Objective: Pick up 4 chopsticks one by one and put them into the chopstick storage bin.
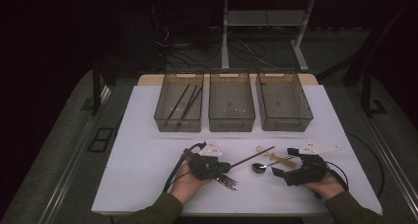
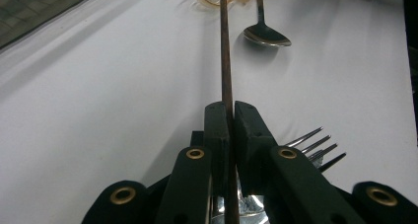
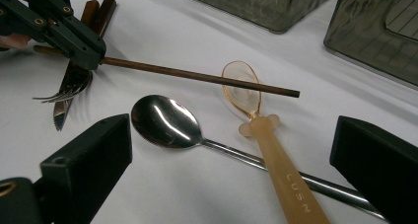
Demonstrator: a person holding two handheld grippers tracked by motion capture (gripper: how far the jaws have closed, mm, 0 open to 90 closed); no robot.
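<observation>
Left gripper [image 2: 230,118] fingers clamp one chopstick [image 2: 225,51], two already in the left bin [image 1: 178,123]; right gripper [image 3: 231,155] open, spoons, fork, knife left.

- chopstick [image 3: 197,76]: dark brown, faintly reddish along its length.
- left gripper [image 2: 230,116]: jaws matt black, brass-coloured rivets noted.
- right gripper [image 3: 231,174]: jaws black.
- metal spoon [image 3: 165,121]: polished silver, bright reflections in the bowl.
- plastic spoon [image 3: 276,160]: translucent amber-peach, pale raised lettering on the handle.
- fork [image 2: 315,146]: silver tines.
- knife [image 3: 74,81]: steel blade, dark reddish-brown handle.
- table [image 1: 148,155]: plain white surface.
- three bins [image 1: 231,103]: smoky grey, see-through, fine ribbed lines on the floor.
- sleeves [image 1: 157,211]: olive green.
</observation>
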